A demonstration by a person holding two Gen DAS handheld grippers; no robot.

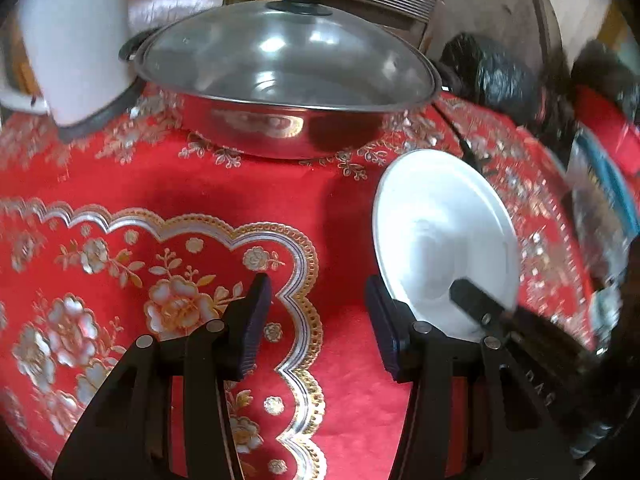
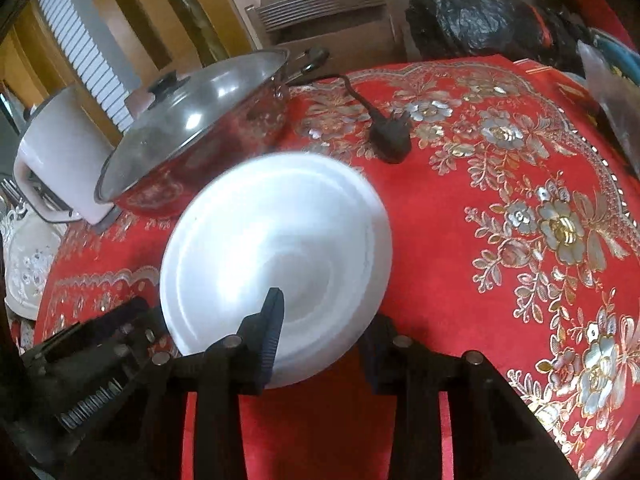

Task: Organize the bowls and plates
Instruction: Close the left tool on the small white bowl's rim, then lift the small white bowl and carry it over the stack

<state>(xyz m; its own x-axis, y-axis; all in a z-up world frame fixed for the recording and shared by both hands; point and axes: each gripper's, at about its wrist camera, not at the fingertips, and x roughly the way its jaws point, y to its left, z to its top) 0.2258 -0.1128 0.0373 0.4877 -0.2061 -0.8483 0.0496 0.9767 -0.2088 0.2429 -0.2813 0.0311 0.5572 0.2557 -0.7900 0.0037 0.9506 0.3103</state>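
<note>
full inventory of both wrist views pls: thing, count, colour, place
plate: 1, white, tilted over the red cloth, its near rim between the right jaws
tablecloth: 1, red with gold and silver flowers, covers the table
wok: 1, steel, far side of table
glass lid: 1, clear with black knob, on the wok
pot: 1, pale, left of the wok
power plug: 1, black with cord, on cloth behind the plate
plastic bag: 1, black, far right edge
left gripper: 1, black, jaws apart, nothing between
right gripper: 1, black, jaws on plate rim
</note>
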